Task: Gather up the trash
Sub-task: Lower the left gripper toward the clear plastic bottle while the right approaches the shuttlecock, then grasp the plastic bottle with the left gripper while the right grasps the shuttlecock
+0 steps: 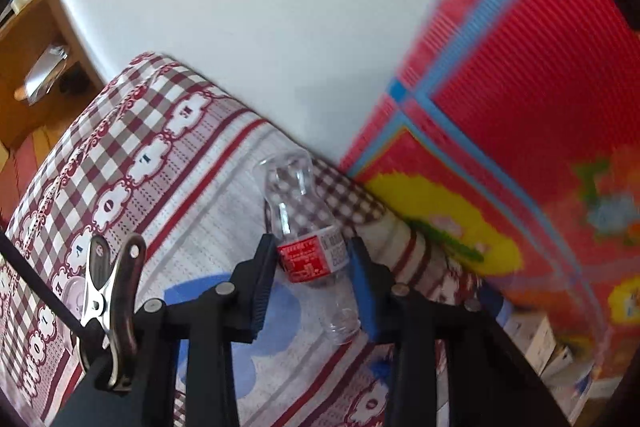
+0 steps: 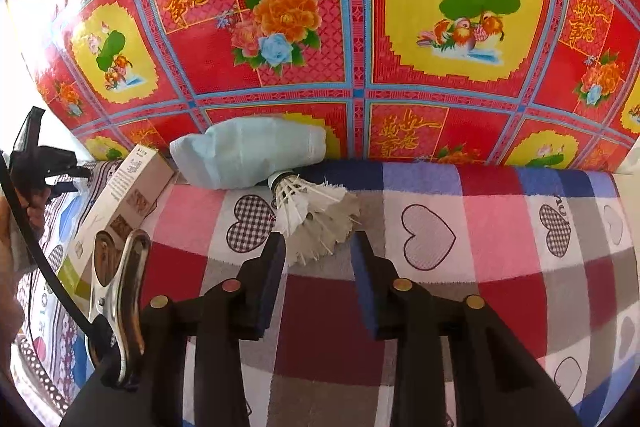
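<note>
Plastic bottle (image 1: 310, 243) only left view; shuttlecock (image 2: 316, 215) only right.

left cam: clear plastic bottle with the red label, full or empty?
Empty: the clear plastic bottle with red label lies on the checked cloth, whose pattern shows straight through it, no liquid.

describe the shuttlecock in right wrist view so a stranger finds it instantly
Find the checked heart-print cloth below the red floral sheet. Near its far edge, beside a pale blue bundle, lies the shuttlecock. It alone has white feathers, fanned toward the right gripper.
</note>
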`<state>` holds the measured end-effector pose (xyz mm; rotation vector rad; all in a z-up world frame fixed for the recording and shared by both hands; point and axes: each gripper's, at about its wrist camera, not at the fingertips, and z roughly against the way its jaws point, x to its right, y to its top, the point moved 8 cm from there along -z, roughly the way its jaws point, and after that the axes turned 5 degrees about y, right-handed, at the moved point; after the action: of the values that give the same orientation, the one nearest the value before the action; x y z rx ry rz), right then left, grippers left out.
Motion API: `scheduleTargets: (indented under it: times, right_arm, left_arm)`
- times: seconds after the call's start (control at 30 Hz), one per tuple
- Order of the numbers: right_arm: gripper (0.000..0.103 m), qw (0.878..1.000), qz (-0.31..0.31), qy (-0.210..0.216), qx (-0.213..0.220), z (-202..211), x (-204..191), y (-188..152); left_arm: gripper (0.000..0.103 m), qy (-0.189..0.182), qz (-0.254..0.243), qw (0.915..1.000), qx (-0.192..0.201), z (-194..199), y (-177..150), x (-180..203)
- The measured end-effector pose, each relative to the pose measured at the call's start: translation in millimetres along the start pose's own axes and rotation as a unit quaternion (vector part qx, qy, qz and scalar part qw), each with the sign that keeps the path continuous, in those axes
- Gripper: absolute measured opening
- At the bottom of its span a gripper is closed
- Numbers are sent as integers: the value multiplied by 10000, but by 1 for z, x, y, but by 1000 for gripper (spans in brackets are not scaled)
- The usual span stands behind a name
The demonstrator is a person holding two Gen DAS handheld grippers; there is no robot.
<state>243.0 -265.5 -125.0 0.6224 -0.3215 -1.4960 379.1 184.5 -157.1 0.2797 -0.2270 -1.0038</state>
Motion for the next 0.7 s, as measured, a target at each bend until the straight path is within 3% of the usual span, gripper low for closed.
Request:
scheduleTargets:
  times: [0.27, 0.47, 0.6, 0.7]
  right_arm:
    - [34, 9992, -75, 308, -237, -27, -8, 2]
    - [34, 9991, -32, 186, -389, -58, -13, 3]
    - [10, 9989, -84, 233, -386, -61, -15, 0]
    - [3, 9991, -90, 237, -329, -56, -17, -1]
  left_arm:
    - [37, -263, -358, 9990, -54, 13, -18, 15]
    - [37, -412, -591, 9974, 5, 33, -37, 9]
    - [38, -434, -706, 9966, 38, 39, -41, 3]
    - [38, -554, -726, 9958, 10, 45, -47, 4]
